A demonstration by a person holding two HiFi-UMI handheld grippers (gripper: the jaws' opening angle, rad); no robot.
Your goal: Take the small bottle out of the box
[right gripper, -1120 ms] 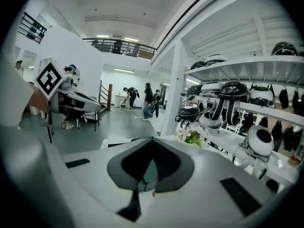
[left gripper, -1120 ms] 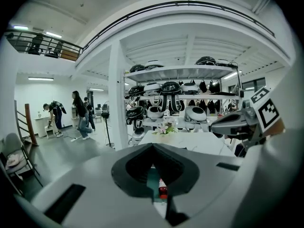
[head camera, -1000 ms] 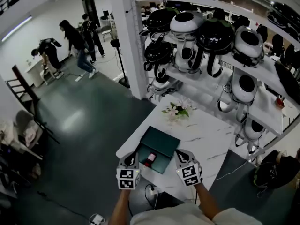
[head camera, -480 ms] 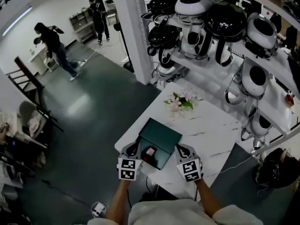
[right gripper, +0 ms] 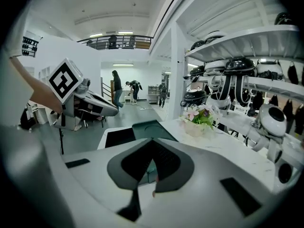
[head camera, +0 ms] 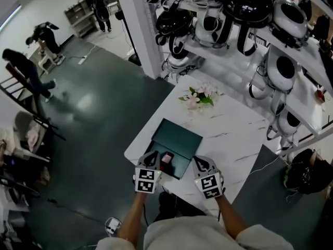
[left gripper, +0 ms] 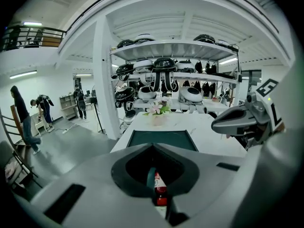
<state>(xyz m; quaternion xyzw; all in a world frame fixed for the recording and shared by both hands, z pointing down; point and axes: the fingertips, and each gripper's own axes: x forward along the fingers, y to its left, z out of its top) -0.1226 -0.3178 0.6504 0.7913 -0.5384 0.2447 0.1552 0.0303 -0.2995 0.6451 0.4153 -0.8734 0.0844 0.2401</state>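
Note:
A dark green box (head camera: 176, 147) lies open on the white marble table (head camera: 234, 139), its lid folded back. In its near part lies the small bottle (head camera: 166, 160), red with a white label. My left gripper (head camera: 154, 157) is shut and empty, its tips just left of the bottle. In the left gripper view the bottle (left gripper: 160, 190) shows through the opening under the closed jaws (left gripper: 153, 147). My right gripper (head camera: 198, 163) hovers at the box's near right corner, jaws together, holding nothing. The right gripper view shows the box (right gripper: 151, 128) ahead.
A small bunch of pink and white flowers (head camera: 200, 95) stands at the table's far end. Shelves of black and white robot heads (head camera: 234, 14) rise behind and to the right. The table's left edge drops to a dark floor where people (head camera: 21, 66) walk far off.
The head view has shifted and the table sits higher in it. Both grippers stay at the box's near edge; the left has edged slightly toward the bottle. People in the background have moved.

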